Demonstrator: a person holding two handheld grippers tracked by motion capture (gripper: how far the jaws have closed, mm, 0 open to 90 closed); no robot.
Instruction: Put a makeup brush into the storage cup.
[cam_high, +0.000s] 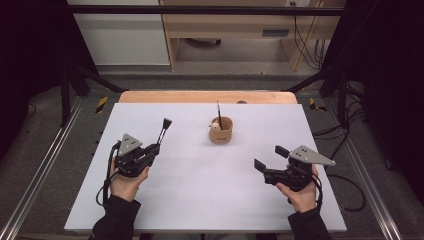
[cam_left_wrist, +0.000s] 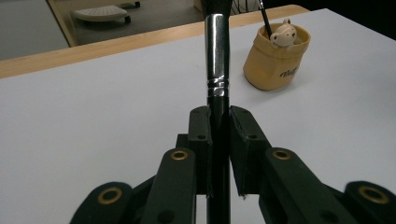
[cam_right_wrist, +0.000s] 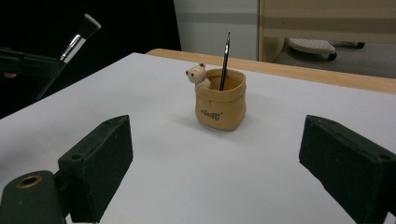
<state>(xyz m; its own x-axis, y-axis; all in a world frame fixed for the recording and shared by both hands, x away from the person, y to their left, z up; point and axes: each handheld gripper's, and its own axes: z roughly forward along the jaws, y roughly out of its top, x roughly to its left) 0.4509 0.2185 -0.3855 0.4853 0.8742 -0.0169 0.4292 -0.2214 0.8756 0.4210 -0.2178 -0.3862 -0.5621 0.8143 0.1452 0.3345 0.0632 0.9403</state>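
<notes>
My left gripper (cam_high: 156, 147) is shut on a makeup brush (cam_high: 163, 130) with a black handle and silver ferrule (cam_left_wrist: 217, 51); its bristle head points away from me, above the white table. A tan bag-shaped holder (cam_high: 221, 131) with a small bear figure (cam_right_wrist: 197, 75) on its rim stands mid-table, to the right of the brush. A thin dark brush (cam_right_wrist: 225, 53) stands upright in it. My right gripper (cam_high: 270, 157) hovers at the right side of the table, jaws wide open and empty, facing the holder (cam_right_wrist: 220, 100).
The white board (cam_high: 200, 190) covers most of a wooden table whose far edge (cam_high: 205, 97) shows behind it. Wooden furniture and cables stand beyond the table. Metal frame rails run along both sides.
</notes>
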